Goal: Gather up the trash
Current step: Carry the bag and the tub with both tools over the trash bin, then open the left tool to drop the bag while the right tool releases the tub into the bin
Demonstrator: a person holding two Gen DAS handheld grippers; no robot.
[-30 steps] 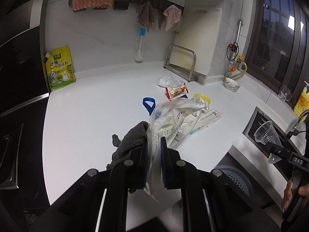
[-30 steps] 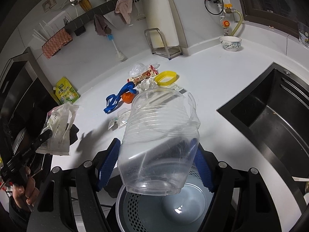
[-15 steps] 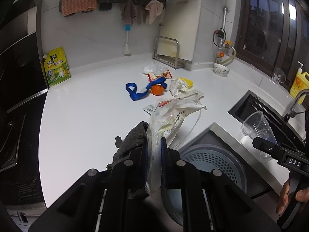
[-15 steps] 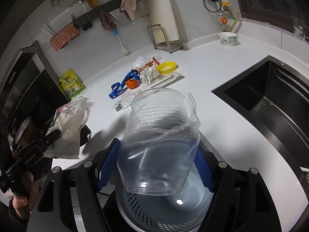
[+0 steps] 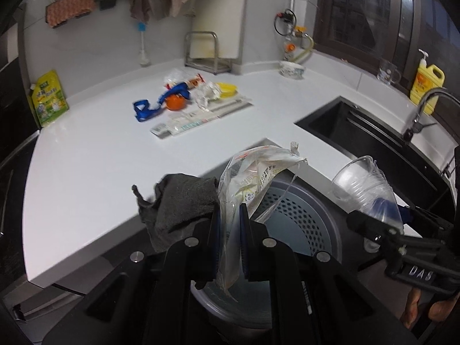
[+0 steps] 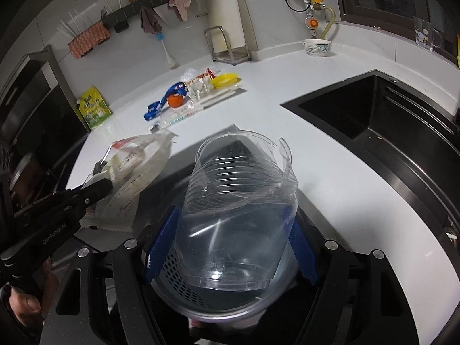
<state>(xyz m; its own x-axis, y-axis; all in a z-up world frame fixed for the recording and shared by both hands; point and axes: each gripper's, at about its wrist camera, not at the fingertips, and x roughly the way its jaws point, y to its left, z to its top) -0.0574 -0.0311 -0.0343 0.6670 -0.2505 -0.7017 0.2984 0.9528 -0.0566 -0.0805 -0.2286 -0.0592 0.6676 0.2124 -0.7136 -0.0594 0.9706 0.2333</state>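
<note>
My left gripper [image 5: 230,215] is shut on a crumpled clear plastic bag [image 5: 253,178] with print on it, held over the perforated grey trash bin [image 5: 310,218]. A dark grey cloth [image 5: 181,201] hangs at its left finger. My right gripper [image 6: 230,241] is shut on a cracked clear plastic cup [image 6: 238,201], held above the same bin [image 6: 184,287]. The cup also shows in the left wrist view [image 5: 365,184]. More trash lies on the white counter [image 5: 100,158]: a blue strap [image 5: 149,106], an orange [image 5: 175,102], wrappers [image 5: 201,115] and a yellow lid [image 5: 227,89].
A black sink [image 6: 373,120] is set in the counter on the right, with a faucet [image 5: 422,109] and yellow soap bottle [image 5: 425,83]. A green pouch [image 5: 49,97], a metal rack [image 5: 207,51], a bowl [image 5: 291,70] and a glass mug [image 5: 388,72] stand along the back.
Both grippers have pulled back from the counter with the bag and cup, and now hang over the bin below the counter edge. The grips have not changed.
</note>
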